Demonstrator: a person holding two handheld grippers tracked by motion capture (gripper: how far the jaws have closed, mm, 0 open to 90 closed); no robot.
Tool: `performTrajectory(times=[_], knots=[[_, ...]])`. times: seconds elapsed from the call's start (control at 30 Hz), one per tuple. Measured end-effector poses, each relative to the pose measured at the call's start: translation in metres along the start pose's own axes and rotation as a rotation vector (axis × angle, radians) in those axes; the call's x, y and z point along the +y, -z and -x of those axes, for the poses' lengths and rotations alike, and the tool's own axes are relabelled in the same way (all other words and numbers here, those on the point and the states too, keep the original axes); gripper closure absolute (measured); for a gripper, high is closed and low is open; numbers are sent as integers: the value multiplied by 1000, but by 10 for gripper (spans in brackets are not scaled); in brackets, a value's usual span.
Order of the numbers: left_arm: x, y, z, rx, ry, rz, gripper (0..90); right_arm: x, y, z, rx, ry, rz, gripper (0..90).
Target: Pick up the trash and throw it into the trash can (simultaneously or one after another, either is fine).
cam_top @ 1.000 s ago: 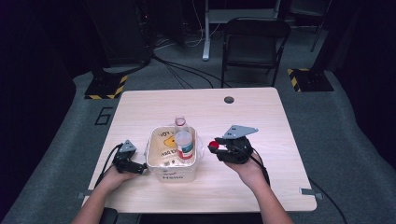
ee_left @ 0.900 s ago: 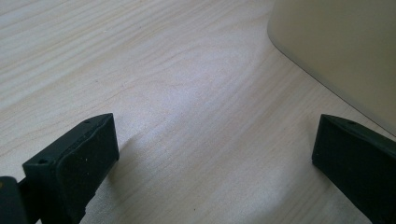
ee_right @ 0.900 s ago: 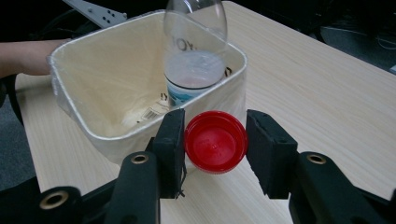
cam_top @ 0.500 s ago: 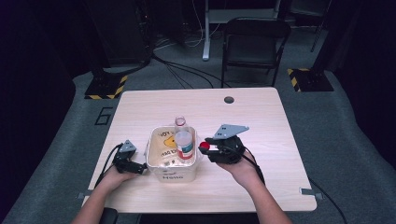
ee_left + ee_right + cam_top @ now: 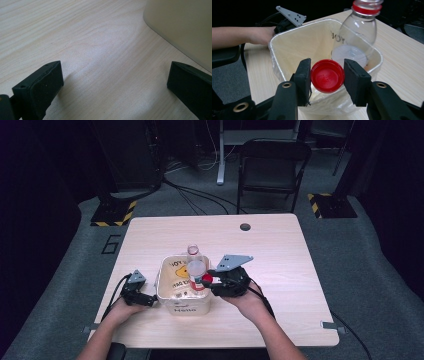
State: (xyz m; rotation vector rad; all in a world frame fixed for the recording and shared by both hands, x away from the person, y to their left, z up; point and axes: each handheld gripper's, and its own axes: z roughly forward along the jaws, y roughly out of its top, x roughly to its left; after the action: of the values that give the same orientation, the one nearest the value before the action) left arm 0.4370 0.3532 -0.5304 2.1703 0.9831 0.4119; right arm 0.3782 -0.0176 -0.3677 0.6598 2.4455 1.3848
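High view — bin (image 5: 170, 304) holds bottle (image 5: 196, 270); right tool (image 5: 206, 280) grips cap (image 5: 207, 279).

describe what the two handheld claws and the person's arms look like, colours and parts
Both are black. The right claw has two flat rectangular pads on arms with brass-coloured rivets, and a grey three-cornered plate with small holes on top. The left claw is black too, with blocky matte pads, a smaller grey plate and a black cable looping behind it. The forearms are bare, no sleeves in sight.

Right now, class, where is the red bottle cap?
The red cap sits clamped in the right gripper, over the near rim of the lined bin, beside the clear bottle.
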Motion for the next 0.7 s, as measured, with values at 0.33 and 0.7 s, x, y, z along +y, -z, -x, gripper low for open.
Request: performTrajectory(times=[0.33,0.7], knots=[[0,0,0,0,4,1,2,1,-15,-7,22,19,-16,576],[0,0,0,2,-3,0,2,-3,-28,-10,39,30,-27,575]])
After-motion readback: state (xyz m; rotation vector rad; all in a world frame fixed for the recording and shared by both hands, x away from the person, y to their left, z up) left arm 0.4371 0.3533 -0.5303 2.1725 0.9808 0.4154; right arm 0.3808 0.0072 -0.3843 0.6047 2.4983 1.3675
